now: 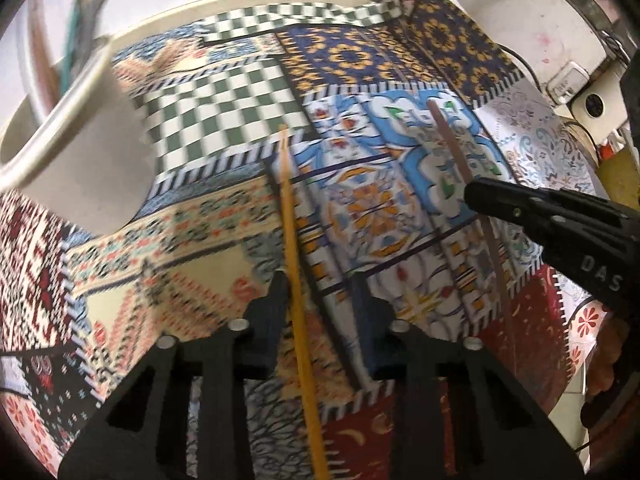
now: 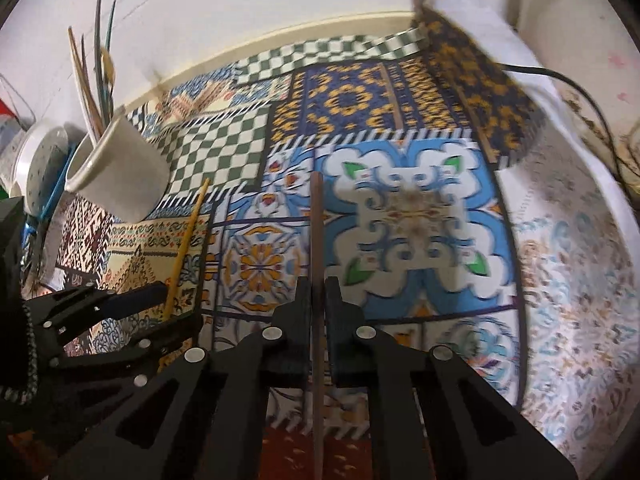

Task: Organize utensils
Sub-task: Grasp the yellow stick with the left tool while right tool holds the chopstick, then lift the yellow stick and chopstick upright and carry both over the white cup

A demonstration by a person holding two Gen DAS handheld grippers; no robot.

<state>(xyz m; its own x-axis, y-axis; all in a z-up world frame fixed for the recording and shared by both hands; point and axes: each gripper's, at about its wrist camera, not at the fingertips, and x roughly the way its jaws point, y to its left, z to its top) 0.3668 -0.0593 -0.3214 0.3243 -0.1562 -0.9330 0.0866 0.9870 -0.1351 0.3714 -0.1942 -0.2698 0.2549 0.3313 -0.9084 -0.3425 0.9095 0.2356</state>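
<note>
A yellow chopstick (image 1: 290, 216) runs between the fingers of my left gripper (image 1: 318, 284). It lies against the left finger with a clear gap to the right one, so the jaws stand open around it. The right wrist view shows the same chopstick (image 2: 186, 236) passing through the left gripper (image 2: 168, 308). My right gripper (image 2: 318, 292) is shut on a brown chopstick (image 2: 316, 220) that points away over the cloth. From the left wrist view, the right gripper (image 1: 472, 196) holds that brown chopstick (image 1: 448, 140). A white mug (image 2: 120, 172) holding several sticks stands at the left.
A patchwork tablecloth (image 2: 420, 208) covers the table, with a turned-up corner (image 2: 480, 92) at the back right. White appliances and cables (image 1: 560, 76) stand past the right edge. A white lidded tub (image 2: 40, 160) sits left of the mug (image 1: 80, 152). A wall bounds the back.
</note>
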